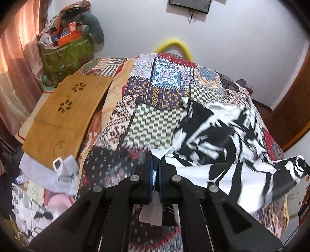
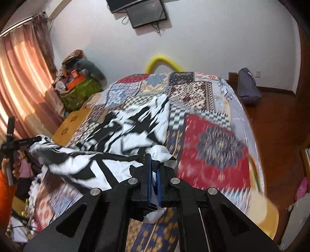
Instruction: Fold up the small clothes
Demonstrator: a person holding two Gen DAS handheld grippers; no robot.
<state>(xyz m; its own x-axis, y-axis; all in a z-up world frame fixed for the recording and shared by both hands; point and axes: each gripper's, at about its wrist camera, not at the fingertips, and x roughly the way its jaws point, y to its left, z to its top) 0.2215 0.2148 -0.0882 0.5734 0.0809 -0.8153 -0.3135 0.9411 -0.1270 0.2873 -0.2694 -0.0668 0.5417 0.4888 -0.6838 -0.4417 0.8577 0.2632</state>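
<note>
Black-and-white cloth, spread over the patchwork bedspread, near edge lifted off the bed. One corner pinched tight in the left gripper, blue pads squeezed on white fabric. Other corner pinched tight in the right gripper. Near edge stretched between both. Wooden board beside the bedspread. Orange sleeve at the far left.

No text, label, brand or number can be read in either view. The dark wall screen at 12 o'clock shows a faint mark on its lower frame, too small to make out.
</note>
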